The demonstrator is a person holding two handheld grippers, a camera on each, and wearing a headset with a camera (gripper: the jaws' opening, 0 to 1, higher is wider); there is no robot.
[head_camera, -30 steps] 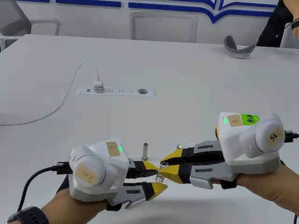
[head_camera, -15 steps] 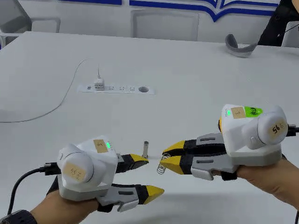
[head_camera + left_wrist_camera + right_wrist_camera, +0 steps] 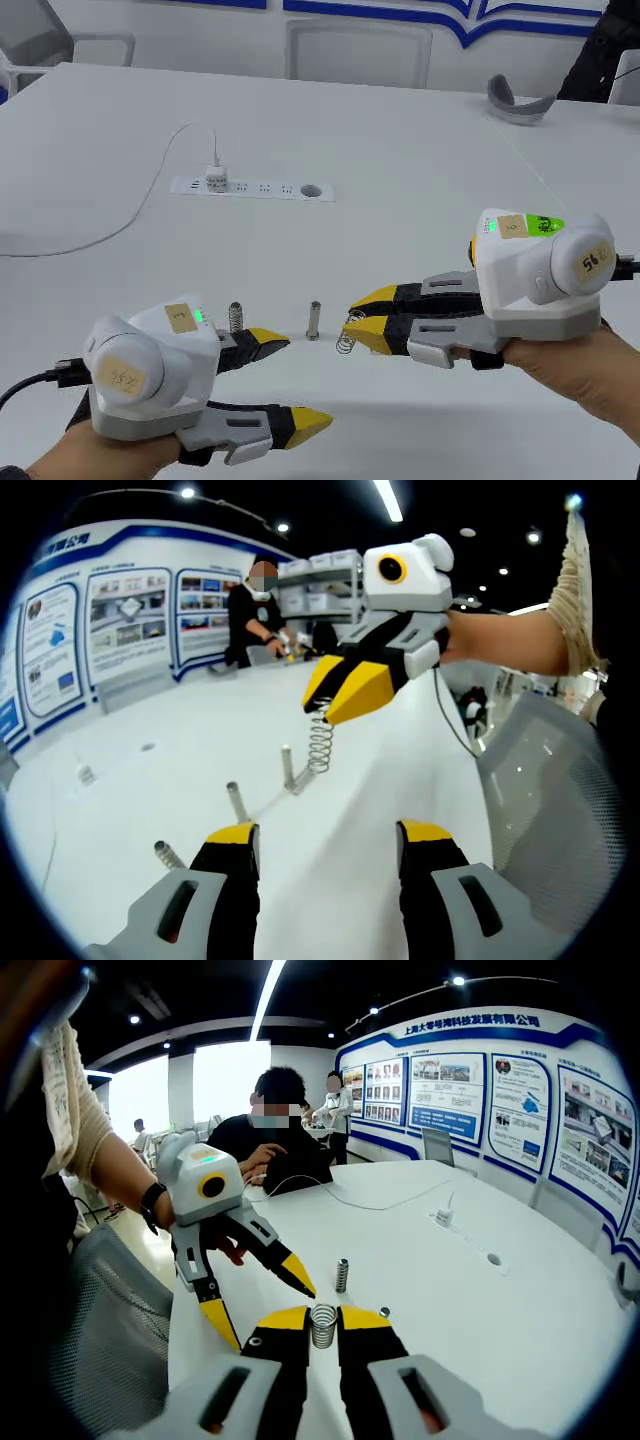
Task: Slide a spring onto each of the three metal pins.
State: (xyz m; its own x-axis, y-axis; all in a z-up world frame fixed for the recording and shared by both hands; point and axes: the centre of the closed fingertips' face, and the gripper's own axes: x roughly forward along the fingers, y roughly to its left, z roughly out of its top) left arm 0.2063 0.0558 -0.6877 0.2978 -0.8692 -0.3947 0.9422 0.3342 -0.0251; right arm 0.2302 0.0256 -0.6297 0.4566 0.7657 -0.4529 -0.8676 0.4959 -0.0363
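- The right claw (image 3: pixel 352 316) is clamped on one spring (image 3: pixel 344 343), which hangs just right of a bare pin (image 3: pixel 314 320) on the white worktop (image 3: pixel 420 190).
- The left claw (image 3: pixel 305 380) gapes wide (nothing between its tips), near left.
- The left gripper view shows three upright pins (image 3: pixel 236 802): two bare and one sprung pin (image 3: pixel 165 855), leftmost.
- Springs counted: two.

We have open tabletop (image 3: pixel 420 200) up to the power strip (image 3: pixel 250 188); nearer, a bare pin (image 3: pixel 314 320) and a sprung pin (image 3: pixel 236 317) stand upright.
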